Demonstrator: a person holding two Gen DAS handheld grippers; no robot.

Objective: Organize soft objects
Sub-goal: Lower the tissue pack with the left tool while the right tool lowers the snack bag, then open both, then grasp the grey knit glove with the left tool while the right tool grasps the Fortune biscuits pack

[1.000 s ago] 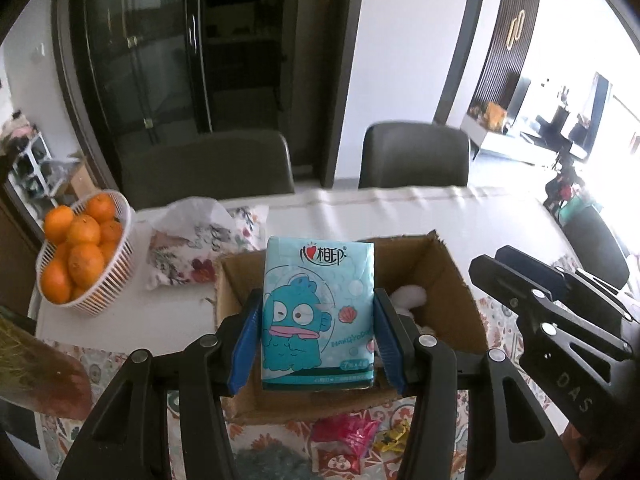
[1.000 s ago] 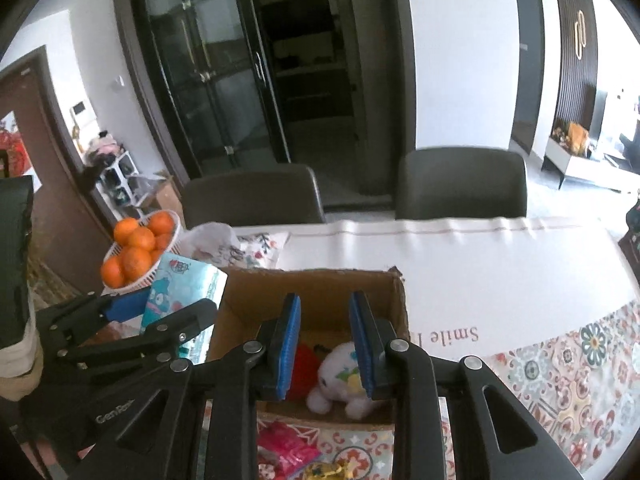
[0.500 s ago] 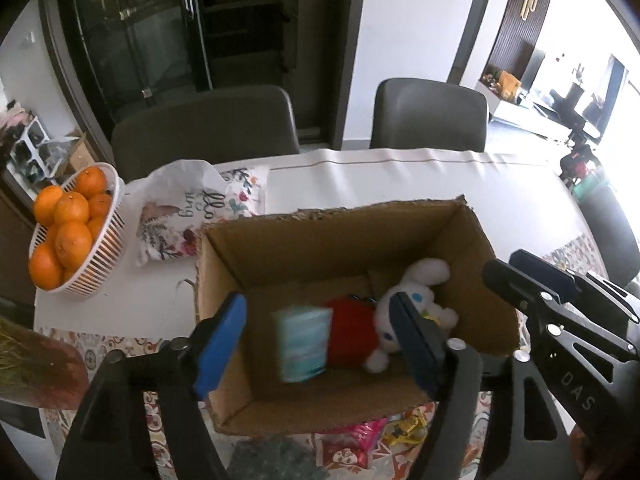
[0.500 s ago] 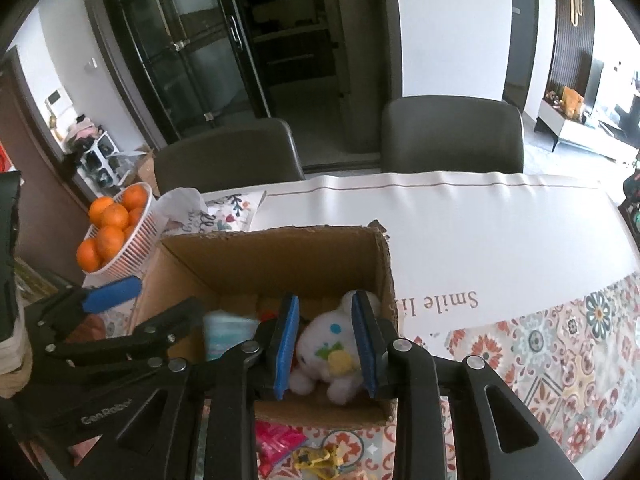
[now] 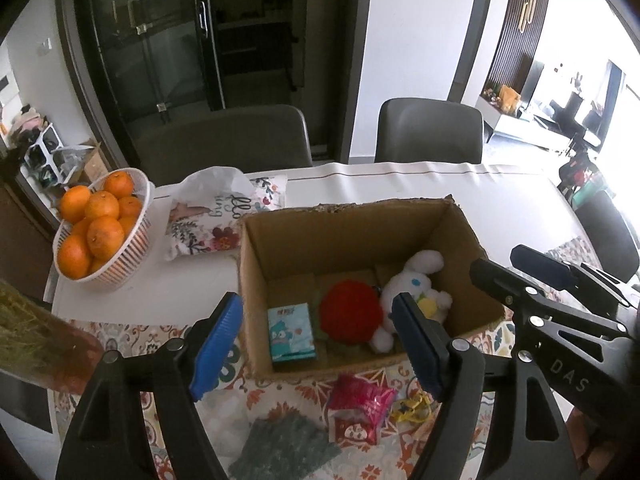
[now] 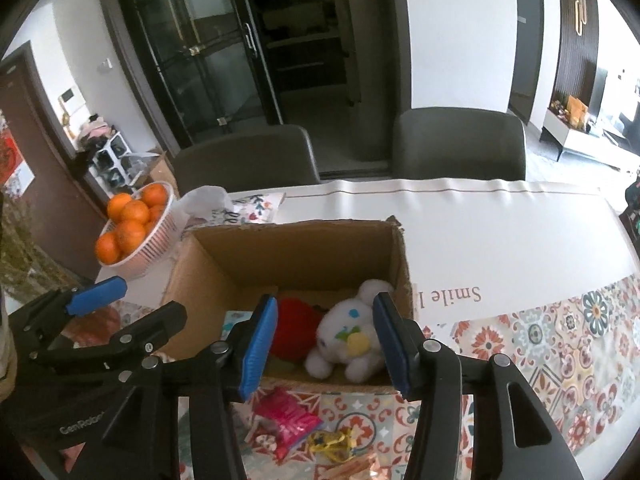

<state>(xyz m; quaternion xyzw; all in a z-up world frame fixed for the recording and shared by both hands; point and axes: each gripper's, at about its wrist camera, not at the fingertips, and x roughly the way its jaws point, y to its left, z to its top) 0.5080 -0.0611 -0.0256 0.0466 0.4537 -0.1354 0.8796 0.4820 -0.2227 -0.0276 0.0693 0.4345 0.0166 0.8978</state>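
Both grippers, left (image 5: 318,346) and right (image 6: 326,346), gape wide and empty above the box (image 5: 352,224); next, descend squarely onto the pink packet (image 5: 360,404) just before it.

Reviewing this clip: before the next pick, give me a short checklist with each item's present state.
1. left gripper open and holding nothing: ok.
2. right gripper open and holding nothing: ok.
3. tissue pack lying inside the cardboard box: ok.
4. red plush and white plush inside the box: ok.
5. pink packet on the table in front of the box, not yet packed: not ok.
6. Whether the pink packet is a soft object: cannot tell.
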